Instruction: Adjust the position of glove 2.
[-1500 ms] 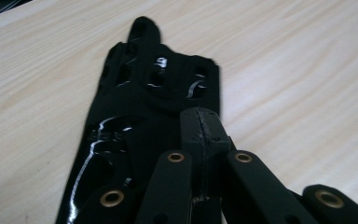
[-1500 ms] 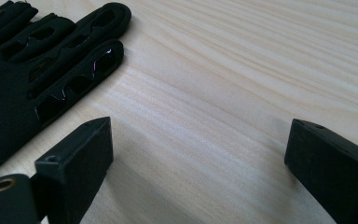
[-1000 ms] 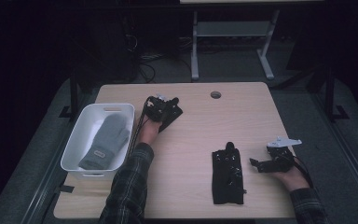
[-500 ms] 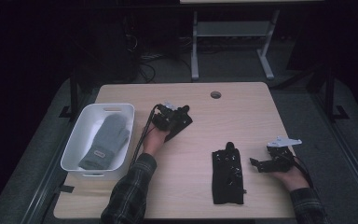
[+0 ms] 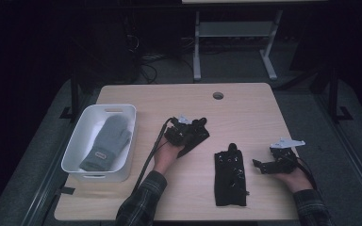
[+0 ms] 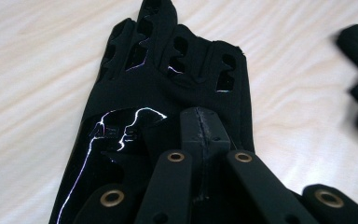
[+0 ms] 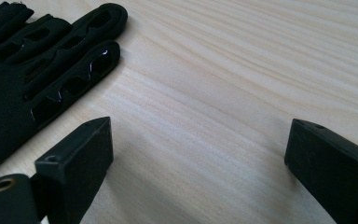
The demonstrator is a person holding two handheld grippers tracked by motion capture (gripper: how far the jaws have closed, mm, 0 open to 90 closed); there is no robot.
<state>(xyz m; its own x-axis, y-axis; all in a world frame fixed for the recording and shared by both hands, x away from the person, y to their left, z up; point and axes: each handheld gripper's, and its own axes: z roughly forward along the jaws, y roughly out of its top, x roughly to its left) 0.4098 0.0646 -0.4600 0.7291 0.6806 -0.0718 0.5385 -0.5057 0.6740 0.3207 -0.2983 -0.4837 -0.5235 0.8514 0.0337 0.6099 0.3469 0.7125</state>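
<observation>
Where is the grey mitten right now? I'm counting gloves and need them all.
In the high view the grey mitten lies inside the white bin at the table's left side, left of the left gripper and its black glove.

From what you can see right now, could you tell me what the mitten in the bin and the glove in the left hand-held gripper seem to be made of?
The grey mitten looks like matte knit or fleece, soft-edged, with a small label at the cuff. The white bin seems to be smooth, rigid plastic. The black glove held in the left hand-held gripper looks like stretch fabric with glossy, perhaps rubbery, patches that catch light.
</observation>
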